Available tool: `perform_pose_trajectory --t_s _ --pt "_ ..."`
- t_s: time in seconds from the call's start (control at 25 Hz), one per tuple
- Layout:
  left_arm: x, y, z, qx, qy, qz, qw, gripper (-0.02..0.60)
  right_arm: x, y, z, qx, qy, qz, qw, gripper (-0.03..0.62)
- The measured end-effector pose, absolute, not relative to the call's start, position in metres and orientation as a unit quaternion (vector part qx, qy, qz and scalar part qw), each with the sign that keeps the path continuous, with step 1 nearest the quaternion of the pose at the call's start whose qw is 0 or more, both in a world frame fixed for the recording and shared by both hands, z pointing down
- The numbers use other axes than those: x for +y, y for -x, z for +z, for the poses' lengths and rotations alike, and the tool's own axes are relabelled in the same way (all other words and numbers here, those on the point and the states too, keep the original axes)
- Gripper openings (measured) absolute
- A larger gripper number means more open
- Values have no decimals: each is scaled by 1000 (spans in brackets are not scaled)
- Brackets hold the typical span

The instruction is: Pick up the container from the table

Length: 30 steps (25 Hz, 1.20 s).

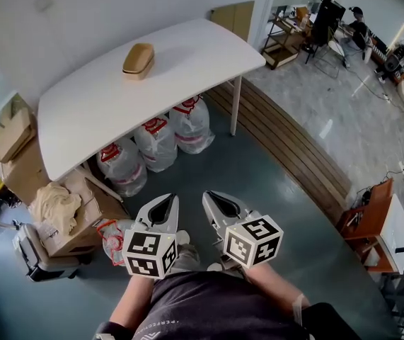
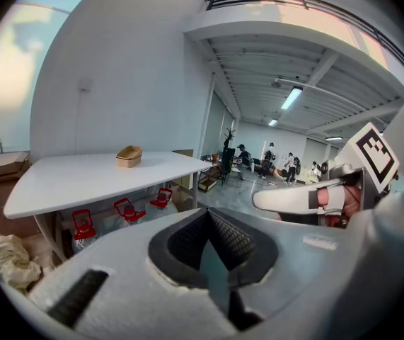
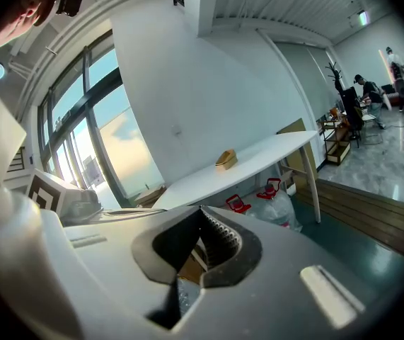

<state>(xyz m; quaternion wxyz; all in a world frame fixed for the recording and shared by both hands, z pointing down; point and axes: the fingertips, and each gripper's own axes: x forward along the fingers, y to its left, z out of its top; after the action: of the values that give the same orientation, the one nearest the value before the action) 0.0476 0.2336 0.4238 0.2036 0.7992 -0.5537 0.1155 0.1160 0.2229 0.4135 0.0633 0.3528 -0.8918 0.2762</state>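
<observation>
A tan lidded container (image 1: pixel 138 60) rests on the far part of the white table (image 1: pixel 187 62), well away from both grippers. It also shows small on the tabletop as the container (image 2: pixel 129 156) in the left gripper view and the container (image 3: pixel 225 160) in the right gripper view. My left gripper (image 1: pixel 160 207) and right gripper (image 1: pixel 219 202) hover side by side over the floor in front of the table, close to the person's body. Both have their jaws together with nothing between them. The left gripper (image 2: pixel 207 214) and the right gripper (image 3: pixel 203 214) both point toward the table.
Several water jugs with red caps (image 1: pixel 156 142) stand under the table. Cardboard boxes (image 1: pixel 18 154) and a cloth (image 1: pixel 54 205) are piled at the left. A wooden platform (image 1: pixel 286 147) runs along the floor to the right. People and desks (image 1: pixel 350 27) are far back.
</observation>
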Motion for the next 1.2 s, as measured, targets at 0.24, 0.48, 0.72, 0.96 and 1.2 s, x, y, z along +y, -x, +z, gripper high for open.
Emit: perform_pose_trajectory --t_s 0.24,0.48,0.72,0.96,1.2 --pt "212 -31 428 -541 -806 118 209 -4 200 -93 416 -893 -347 278 68 -2" --pt "192 -13 430 -517 -822 110 213 -3 175 -62 421 -895 -338 279 77 -2" --pt "169 19 431 -512 -824 115 212 -3 148 -25 421 -896 -336 280 80 -2" --pt "149 38 435 -501 -830 119 213 -3 131 -1 428 -895 -336 278 97 -2" --pt "134 45 441 -499 -829 123 221 21 113 9 426 -895 -334 276 106 -2"
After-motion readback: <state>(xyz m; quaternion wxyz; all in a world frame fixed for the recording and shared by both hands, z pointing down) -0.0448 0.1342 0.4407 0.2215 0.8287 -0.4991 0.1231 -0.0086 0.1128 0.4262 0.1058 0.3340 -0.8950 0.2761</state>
